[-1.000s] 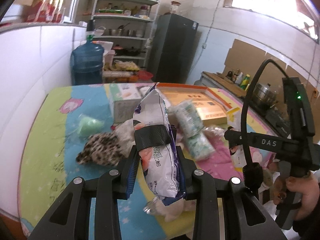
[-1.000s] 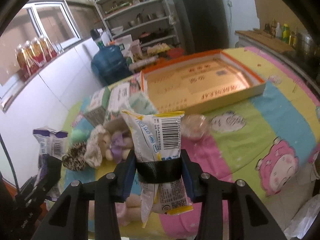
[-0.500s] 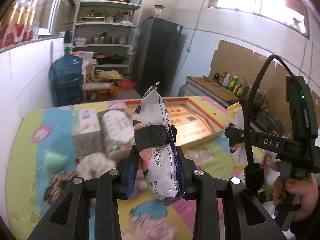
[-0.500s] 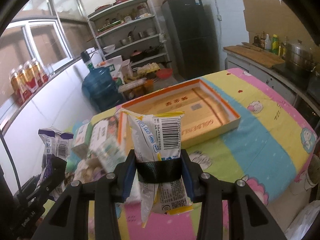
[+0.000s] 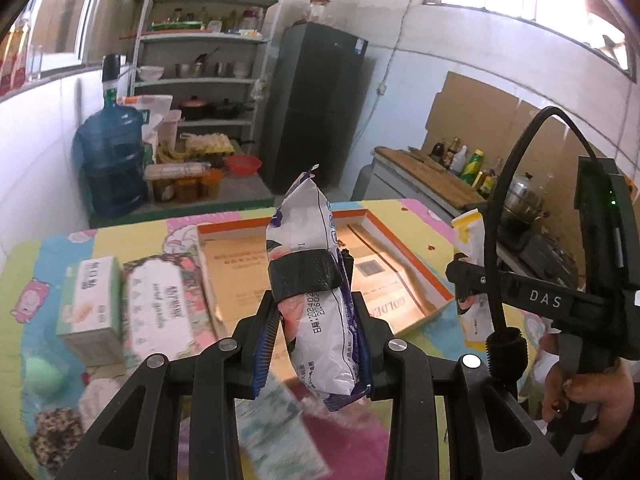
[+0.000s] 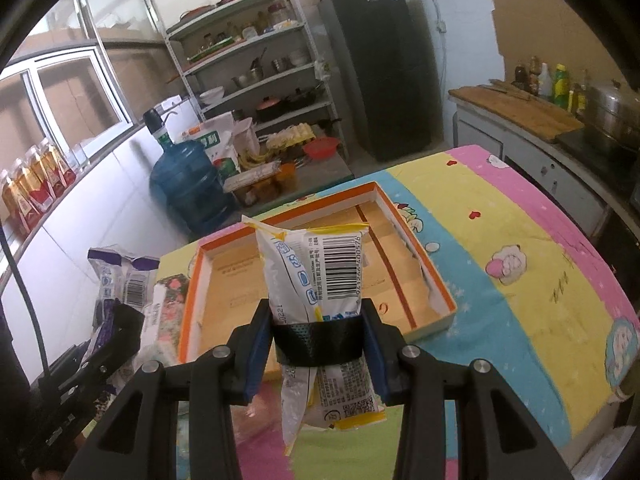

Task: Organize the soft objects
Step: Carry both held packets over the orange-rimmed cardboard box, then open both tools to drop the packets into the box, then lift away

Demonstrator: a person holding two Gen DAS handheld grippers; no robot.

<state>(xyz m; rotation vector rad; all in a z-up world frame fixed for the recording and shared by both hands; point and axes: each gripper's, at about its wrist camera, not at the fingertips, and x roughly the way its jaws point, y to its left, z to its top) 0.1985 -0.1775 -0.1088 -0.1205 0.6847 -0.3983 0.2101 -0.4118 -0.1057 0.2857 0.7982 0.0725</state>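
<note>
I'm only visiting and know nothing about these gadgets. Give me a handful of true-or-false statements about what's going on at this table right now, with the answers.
1. Each gripper holds a soft packet. True: the left gripper is shut on a purple-edged packet, the right gripper on a yellow-edged packet.
2. The orange-rimmed box already has packets in it. False: its inside shows only bare cardboard.
3. Two tissue packs lie left of the box in the left wrist view. True.
4. The yellow-edged packet hangs sideways. False: it stands upright, barcode at the top.
5. The water jug stands on the table. False: it stands on the floor beyond the table.
</note>
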